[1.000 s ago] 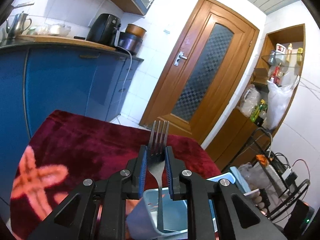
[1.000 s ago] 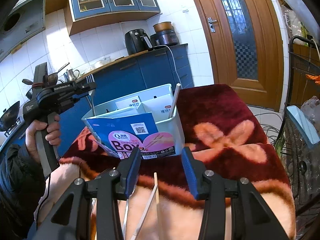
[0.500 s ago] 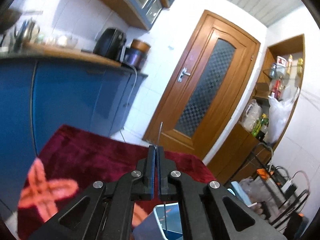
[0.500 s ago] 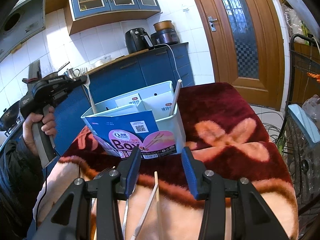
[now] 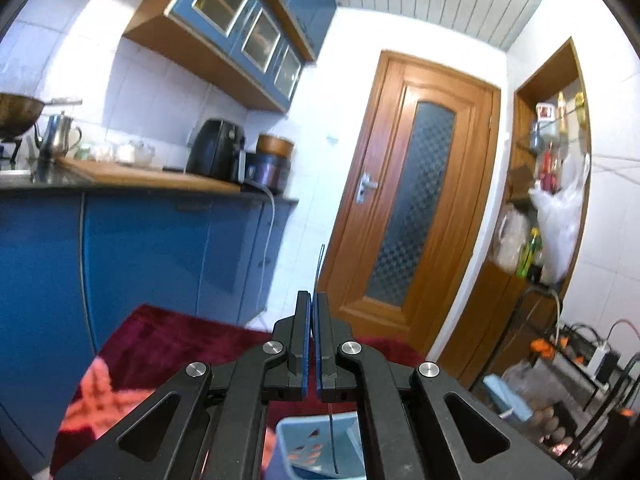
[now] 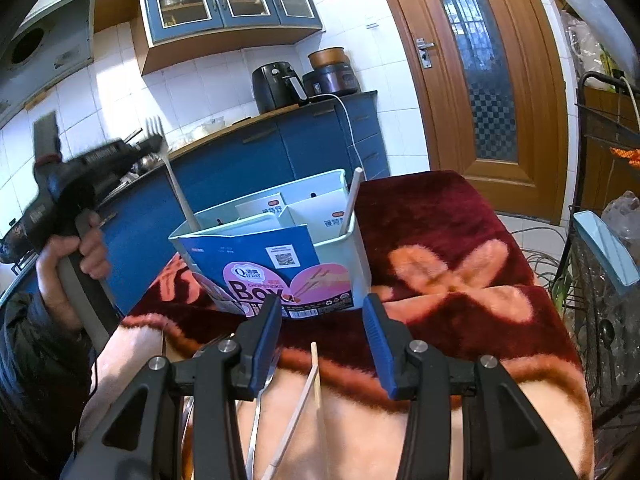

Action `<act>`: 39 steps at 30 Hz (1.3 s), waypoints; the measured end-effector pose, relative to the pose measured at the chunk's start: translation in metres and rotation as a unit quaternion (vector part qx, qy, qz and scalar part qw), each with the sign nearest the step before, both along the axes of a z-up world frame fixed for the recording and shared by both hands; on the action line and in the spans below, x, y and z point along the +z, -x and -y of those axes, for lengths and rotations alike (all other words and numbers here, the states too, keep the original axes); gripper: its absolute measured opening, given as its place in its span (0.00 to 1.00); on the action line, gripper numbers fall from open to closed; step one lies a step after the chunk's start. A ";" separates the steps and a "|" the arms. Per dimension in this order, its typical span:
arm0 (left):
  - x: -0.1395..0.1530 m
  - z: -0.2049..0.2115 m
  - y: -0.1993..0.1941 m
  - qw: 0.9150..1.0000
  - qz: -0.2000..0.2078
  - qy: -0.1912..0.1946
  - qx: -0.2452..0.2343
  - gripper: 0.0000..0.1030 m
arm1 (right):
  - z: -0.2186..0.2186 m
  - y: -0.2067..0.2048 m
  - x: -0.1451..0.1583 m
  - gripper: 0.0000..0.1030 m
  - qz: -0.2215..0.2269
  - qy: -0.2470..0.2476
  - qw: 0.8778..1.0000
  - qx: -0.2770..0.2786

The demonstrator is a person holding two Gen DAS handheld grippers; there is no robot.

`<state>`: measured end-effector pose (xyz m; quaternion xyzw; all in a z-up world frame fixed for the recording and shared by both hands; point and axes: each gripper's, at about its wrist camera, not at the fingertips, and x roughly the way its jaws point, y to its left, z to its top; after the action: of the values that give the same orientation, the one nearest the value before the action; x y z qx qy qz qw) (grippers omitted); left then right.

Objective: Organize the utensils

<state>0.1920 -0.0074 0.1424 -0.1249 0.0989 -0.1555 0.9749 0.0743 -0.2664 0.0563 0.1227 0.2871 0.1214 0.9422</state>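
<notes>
Right wrist view is showing the left gripper (image 6: 154,148) clamping a fork (image 6: 173,176), its handle dipping into the box (image 6: 340,280) on the blanket (image 6: 440,216). Right gripper (image 6: 324,336), fingers apart, is hovering over chopsticks (image 6: 314,376).

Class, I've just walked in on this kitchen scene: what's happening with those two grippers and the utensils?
A person is sorting utensils into a divided white box standing on a red blanket. The left gripper is shut on a metal fork, tines up, its handle end lowered into the box's left compartment. The right gripper hangs open over chopsticks and another utensil on the blanket, touching nothing. One chopstick already stands in the box's right corner.
</notes>
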 end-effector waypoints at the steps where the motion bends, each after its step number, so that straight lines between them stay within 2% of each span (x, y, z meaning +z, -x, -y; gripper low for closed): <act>1: 0.003 0.003 0.000 1.000 0.008 -0.007 0.002 0.01 | 0.000 0.000 0.000 0.44 0.000 -0.002 1.000 -0.001; 4: -0.008 0.014 -0.007 1.000 -0.001 -0.029 0.004 0.01 | 0.000 -0.001 -0.001 0.44 -0.002 -0.005 1.000 0.000; 10: -0.041 0.019 -0.021 0.998 -0.047 -0.042 0.002 0.01 | 0.001 0.004 0.001 0.44 0.004 -0.002 1.000 0.004; 13: -0.039 0.013 -0.015 0.998 -0.045 -0.038 0.005 0.01 | 0.002 0.005 0.003 0.44 0.010 -0.003 1.000 0.002; 18: -0.010 -0.002 0.004 1.000 -0.010 -0.019 0.011 0.01 | 0.001 0.005 0.000 0.44 0.009 -0.009 1.000 0.006; 22: -0.003 -0.003 0.013 1.000 -0.008 -0.025 0.004 0.01 | -0.003 0.006 0.000 0.44 0.010 -0.008 1.000 0.011; 27: -0.016 0.006 0.010 0.998 -0.025 -0.054 0.005 0.01 | -0.006 0.007 0.001 0.44 0.012 -0.006 1.000 0.012; 31: -0.034 0.011 0.003 0.997 -0.056 -0.059 -0.007 0.01 | -0.005 0.010 0.002 0.44 0.012 -0.004 1.000 0.009; 35: -0.044 0.015 0.006 0.995 -0.069 -0.066 -0.021 0.03 | -0.004 0.010 0.002 0.44 0.011 -0.006 1.000 0.008; 36: -0.046 0.016 0.007 0.995 -0.072 -0.070 -0.024 0.04 | -0.004 0.010 0.002 0.44 0.011 -0.006 1.000 0.008; 38: -0.048 0.018 0.009 0.993 -0.077 -0.084 -0.024 0.16 | -0.005 0.011 0.002 0.44 0.011 -0.007 1.000 0.009; 39: -0.048 0.018 0.011 0.993 -0.078 -0.088 -0.022 0.33 | -0.005 0.011 0.002 0.44 0.011 -0.007 1.000 0.009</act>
<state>0.1807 -0.0256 0.0945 -0.0479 0.1910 -0.1578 0.9677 0.0631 -0.2616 0.0584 0.1250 0.2767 0.1336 0.9434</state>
